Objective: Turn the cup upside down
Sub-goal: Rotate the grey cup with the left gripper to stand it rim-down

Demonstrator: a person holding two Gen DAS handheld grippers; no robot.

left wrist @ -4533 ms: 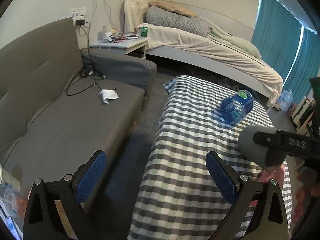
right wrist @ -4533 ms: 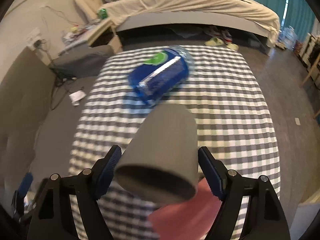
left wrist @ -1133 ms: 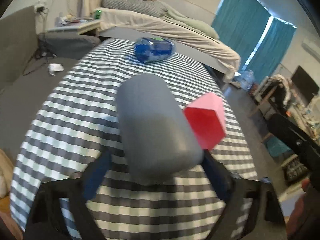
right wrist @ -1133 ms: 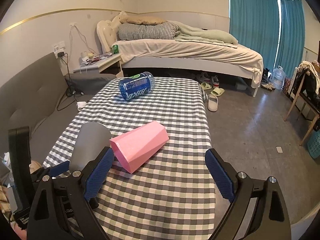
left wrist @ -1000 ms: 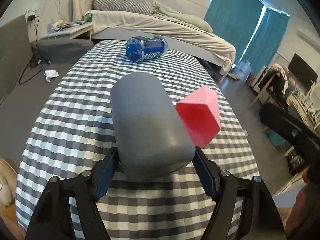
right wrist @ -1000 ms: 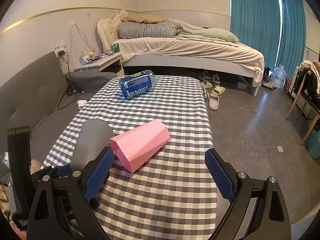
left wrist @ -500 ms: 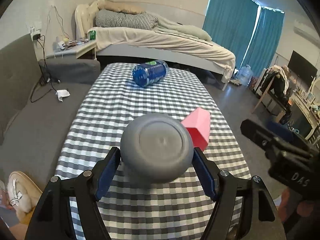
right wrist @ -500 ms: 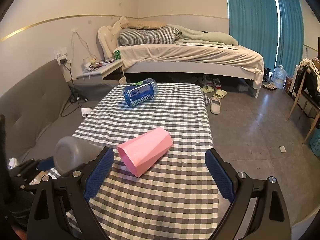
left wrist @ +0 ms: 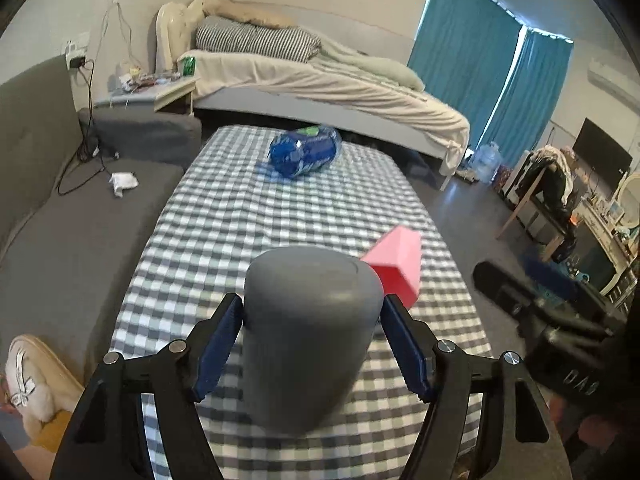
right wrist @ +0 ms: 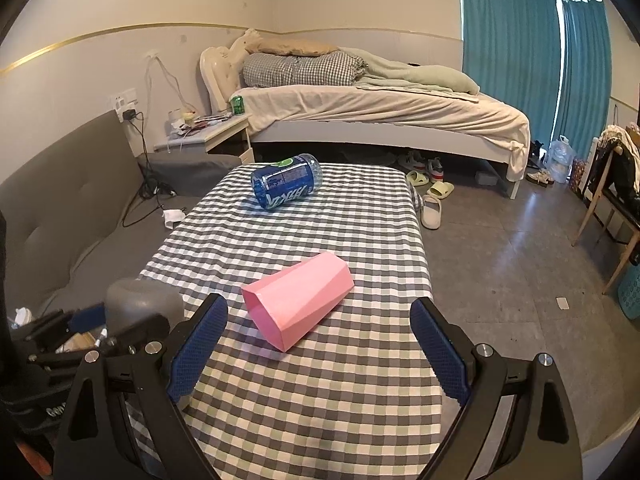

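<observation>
My left gripper (left wrist: 312,340) is shut on a grey cup (left wrist: 308,328). The cup stands upside down, closed base up, its rim at or just above the checked tablecloth (left wrist: 248,216). The cup also shows in the right wrist view (right wrist: 140,300) at the table's near left, held by the left gripper (right wrist: 100,320). My right gripper (right wrist: 316,344) is open and empty, above the near end of the table. It appears dark and blurred at the right of the left wrist view (left wrist: 532,308).
A pink faceted cup (right wrist: 298,298) lies on its side mid-table, also seen in the left wrist view (left wrist: 396,264). A blue bottle (right wrist: 286,186) lies at the far end. A grey sofa (right wrist: 68,216) runs along the left, a bed (right wrist: 380,120) behind.
The left gripper has turned the grey cup from tilted, base toward the camera, to upright with base up, and lowered it toward the tablecloth. The right gripper stays open, nearly still.
</observation>
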